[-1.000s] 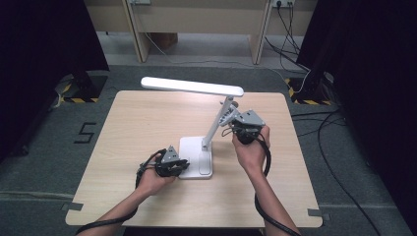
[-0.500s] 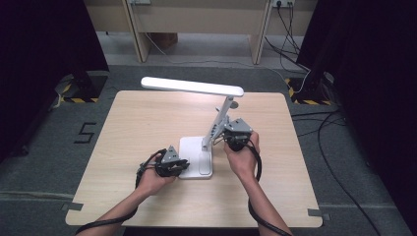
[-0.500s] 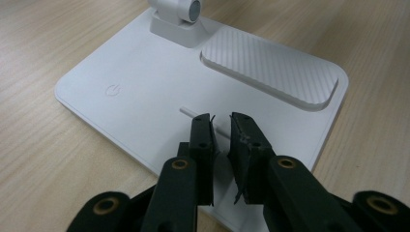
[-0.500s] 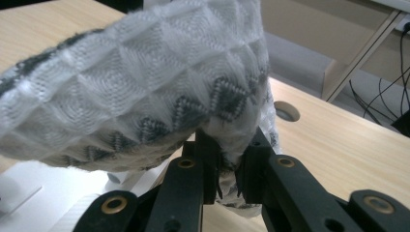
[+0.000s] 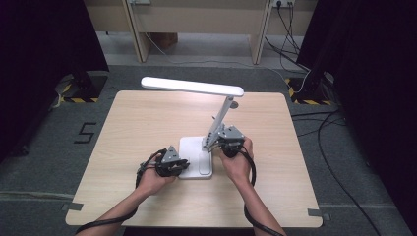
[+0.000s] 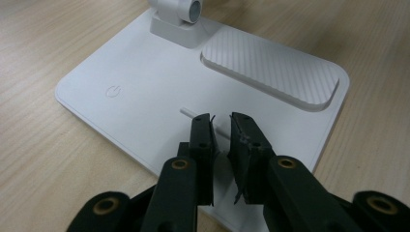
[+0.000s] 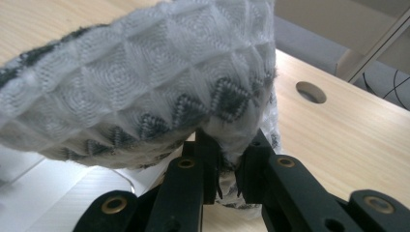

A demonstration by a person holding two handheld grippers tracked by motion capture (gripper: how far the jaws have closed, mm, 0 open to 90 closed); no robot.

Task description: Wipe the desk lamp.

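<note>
One white cleaning cloth (image 7: 145, 82) is pinched in the right gripper (image 7: 231, 186) beside the desk lamp (image 5: 209, 118) stem at table centre. Nearly pressed together, the left gripper (image 6: 221, 145) is rested on the lamp's base (image 6: 145, 92).

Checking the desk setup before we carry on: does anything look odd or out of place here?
Nothing spilled or broken. The right gripper pinches a grey-white cloth beside the lamp; the left gripper rests, nearly shut, on the lamp base.

The lamp base (image 5: 195, 160) and its leaning stem (image 5: 219, 123) are blocking the near middle, the lamp head (image 5: 192, 87) is overhanging, while the table (image 5: 128, 123) is lying open left, probably right too.
</note>
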